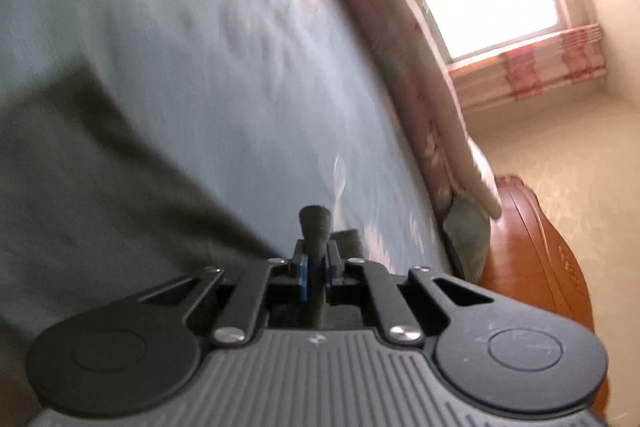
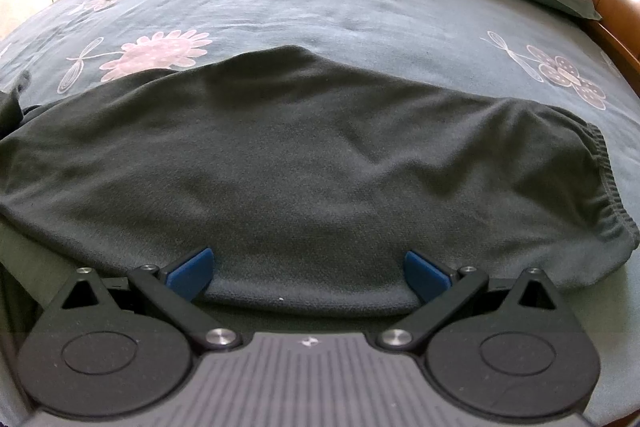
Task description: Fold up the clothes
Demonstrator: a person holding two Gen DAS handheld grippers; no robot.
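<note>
left tool clenched on a fold of the dark sweatpants; right tool released (hovering over waistband side). folding barely begun on bed.

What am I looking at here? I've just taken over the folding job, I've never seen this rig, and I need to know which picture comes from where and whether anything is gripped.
These are two hand-held grippers, each with a fisheye camera looking along its fingers; a person carries them, no robot arm.

The left wrist view is blurred. The left gripper is shut, and a dark roll of cloth stands up between its blue pads; it looks like part of the garment, though the blur leaves that unsure.

In the right wrist view, the right gripper is open over the near edge of the dark grey-green fleece garment, not pinching it. It lies on the grey-blue flowered bedsheet, its elastic waistband at the right.
</note>
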